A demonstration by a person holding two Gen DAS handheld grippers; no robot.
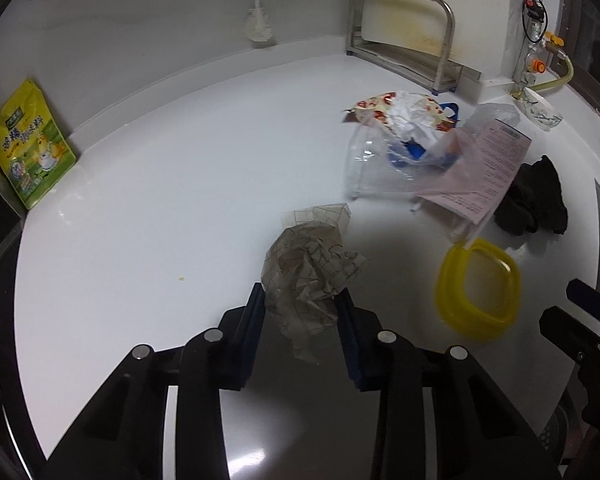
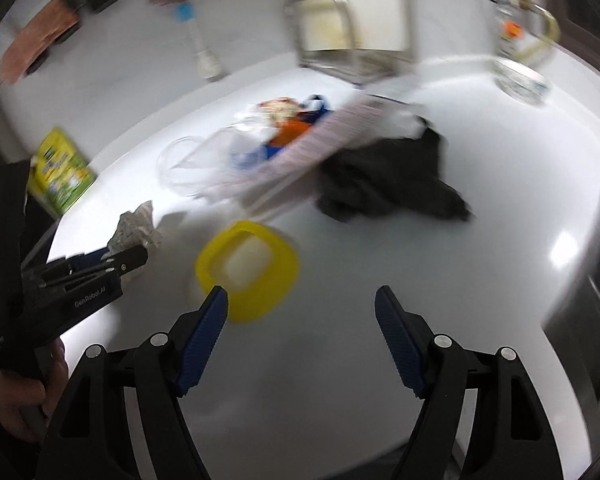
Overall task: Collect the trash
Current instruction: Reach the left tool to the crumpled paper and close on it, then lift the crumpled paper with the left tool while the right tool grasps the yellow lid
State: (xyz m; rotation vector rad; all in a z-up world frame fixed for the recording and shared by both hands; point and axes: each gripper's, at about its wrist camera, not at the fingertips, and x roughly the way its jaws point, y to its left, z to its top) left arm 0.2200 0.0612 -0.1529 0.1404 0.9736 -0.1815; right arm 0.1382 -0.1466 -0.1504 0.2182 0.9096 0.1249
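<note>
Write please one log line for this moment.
left gripper: shut on crumpled wrapper | right gripper: open, empty, near yellow lid | counter: more trash left

A crumpled wad of translucent wrapper [image 1: 308, 280], printed with a dark grid, sat pinched between the left claw's [image 1: 301, 312] blue pads, near the middle of the white desk [image 1: 160, 200]. Farther right lay a heap: clear plastic bag [image 1: 380, 164], crushed white paper [image 1: 410, 118], pink printed sheet [image 1: 488, 168].
</note>
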